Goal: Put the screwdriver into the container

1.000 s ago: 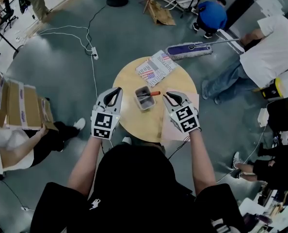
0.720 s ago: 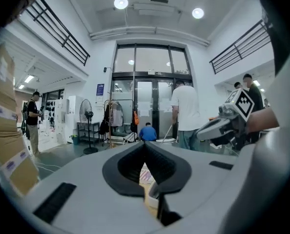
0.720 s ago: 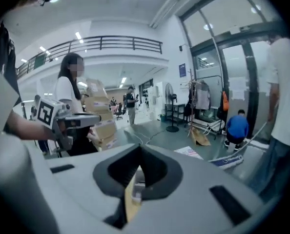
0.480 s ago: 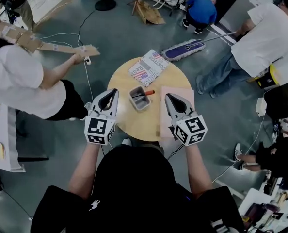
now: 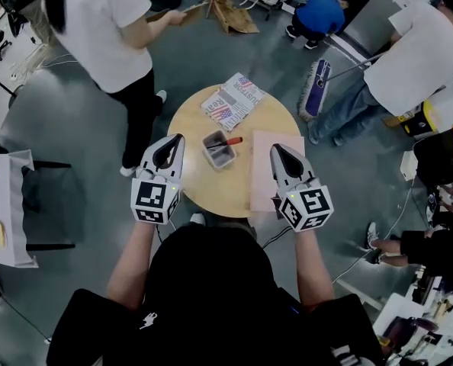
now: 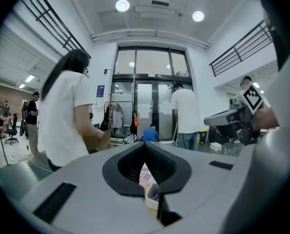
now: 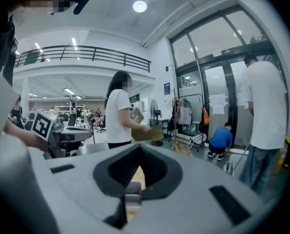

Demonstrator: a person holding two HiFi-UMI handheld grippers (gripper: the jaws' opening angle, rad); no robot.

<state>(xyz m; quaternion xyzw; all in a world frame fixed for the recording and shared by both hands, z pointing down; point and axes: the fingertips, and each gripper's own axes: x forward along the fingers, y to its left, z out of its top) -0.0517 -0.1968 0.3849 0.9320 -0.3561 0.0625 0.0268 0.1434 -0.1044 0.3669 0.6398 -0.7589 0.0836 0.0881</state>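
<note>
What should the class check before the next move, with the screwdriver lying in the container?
1. Screwdriver in container: ok; the orange handle leans over the rim.
2. Container upright on table: ok.
3. Left gripper empty: ok; jaws shut on nothing, left of the container.
4. Right gripper empty: ok; jaws shut on nothing, by the pink sheet.
5. Both grippers apart from the container: ok.
6. Screwdriver tip resting on the container's bottom: cannot tell.
</note>
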